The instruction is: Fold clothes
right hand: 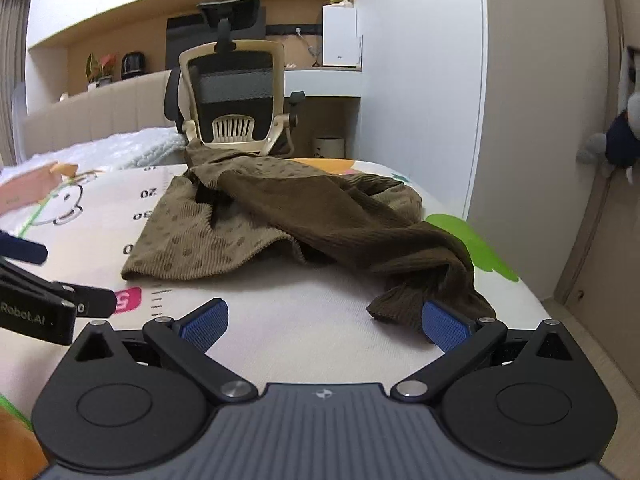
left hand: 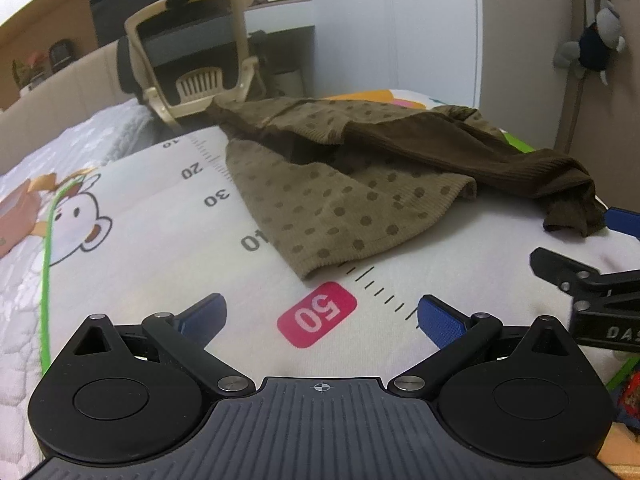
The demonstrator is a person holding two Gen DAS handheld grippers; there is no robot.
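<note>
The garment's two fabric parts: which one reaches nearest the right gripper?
The plain dark brown ribbed part; its bunched end lies against the open right gripper. The lighter polka-dot panel stops farther back, left.

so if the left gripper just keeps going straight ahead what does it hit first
Probably the near corner of the dotted garment. The left gripper is open, with only bare mat between its jaws and that corner, though depth is hard to judge.

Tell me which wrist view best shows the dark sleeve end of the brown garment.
The right wrist view: the dark sleeve end lies close in front, beside the right gripper, whose jaws are open. In the left wrist view, the same sleeve end sits far off near the right edge, smaller and more distorted.
</note>
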